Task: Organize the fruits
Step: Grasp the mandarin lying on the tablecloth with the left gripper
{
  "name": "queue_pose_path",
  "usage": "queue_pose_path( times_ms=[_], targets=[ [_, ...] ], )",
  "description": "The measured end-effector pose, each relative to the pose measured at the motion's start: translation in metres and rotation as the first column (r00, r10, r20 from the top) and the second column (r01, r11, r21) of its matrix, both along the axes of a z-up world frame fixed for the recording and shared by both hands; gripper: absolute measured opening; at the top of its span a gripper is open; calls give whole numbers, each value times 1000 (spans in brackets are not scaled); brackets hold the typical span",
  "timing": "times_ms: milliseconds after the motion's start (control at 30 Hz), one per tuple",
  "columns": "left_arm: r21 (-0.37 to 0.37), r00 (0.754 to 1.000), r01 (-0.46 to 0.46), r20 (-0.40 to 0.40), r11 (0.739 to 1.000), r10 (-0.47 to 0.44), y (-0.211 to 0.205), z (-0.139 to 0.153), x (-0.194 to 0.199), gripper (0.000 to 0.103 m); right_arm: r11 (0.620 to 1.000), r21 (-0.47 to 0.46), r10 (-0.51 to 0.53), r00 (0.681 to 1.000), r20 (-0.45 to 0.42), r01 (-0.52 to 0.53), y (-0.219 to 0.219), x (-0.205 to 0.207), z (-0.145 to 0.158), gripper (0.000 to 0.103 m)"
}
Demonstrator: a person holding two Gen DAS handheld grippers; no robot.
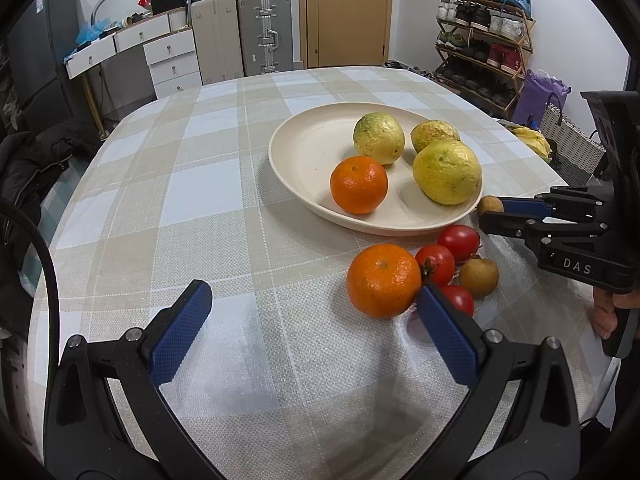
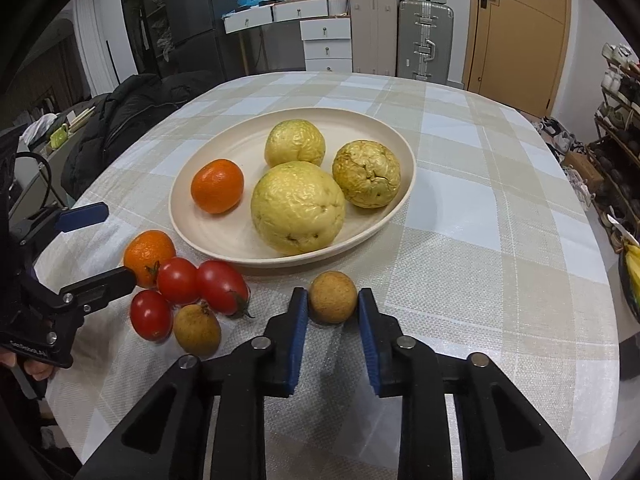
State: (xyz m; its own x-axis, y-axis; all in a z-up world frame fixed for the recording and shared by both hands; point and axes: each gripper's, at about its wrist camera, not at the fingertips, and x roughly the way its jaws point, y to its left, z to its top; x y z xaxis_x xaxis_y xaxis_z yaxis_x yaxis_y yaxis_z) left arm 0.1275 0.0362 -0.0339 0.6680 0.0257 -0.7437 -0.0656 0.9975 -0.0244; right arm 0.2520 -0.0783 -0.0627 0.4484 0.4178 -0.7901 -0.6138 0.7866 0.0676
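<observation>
The right tongs (image 2: 333, 300) sit clamped on a small brown fruit (image 2: 332, 297) resting on the checked tabletop (image 2: 480, 280) just in front of the cream plate (image 2: 224, 236), a grip that looks set to lift it toward the fruit gathered there. That plate already carries three wrinkled yellow-green fruits (image 2: 298, 206) and an orange (image 2: 217, 186), suggesting sorting is partly done. The left tongs (image 1: 316, 300) stand wide apart with nothing between them, one pad beside the loose orange (image 1: 383, 280), which lies on the tabletop against three tomatoes (image 1: 436, 264) and another brown fruit (image 1: 479, 278).
</observation>
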Motion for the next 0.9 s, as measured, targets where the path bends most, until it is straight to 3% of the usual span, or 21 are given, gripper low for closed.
queue_pose_path(
  times_ms=[800, 900],
  targets=[
    [14, 1000, 17, -11, 1000, -16, -5, -1, 8, 102, 1000, 12, 11, 1000, 22, -12, -2, -4, 9, 24],
    [-2, 999, 34, -9, 999, -34, -4, 0, 7, 96, 1000, 12, 11, 1000, 23, -12, -1, -4, 9, 24]
  ],
)
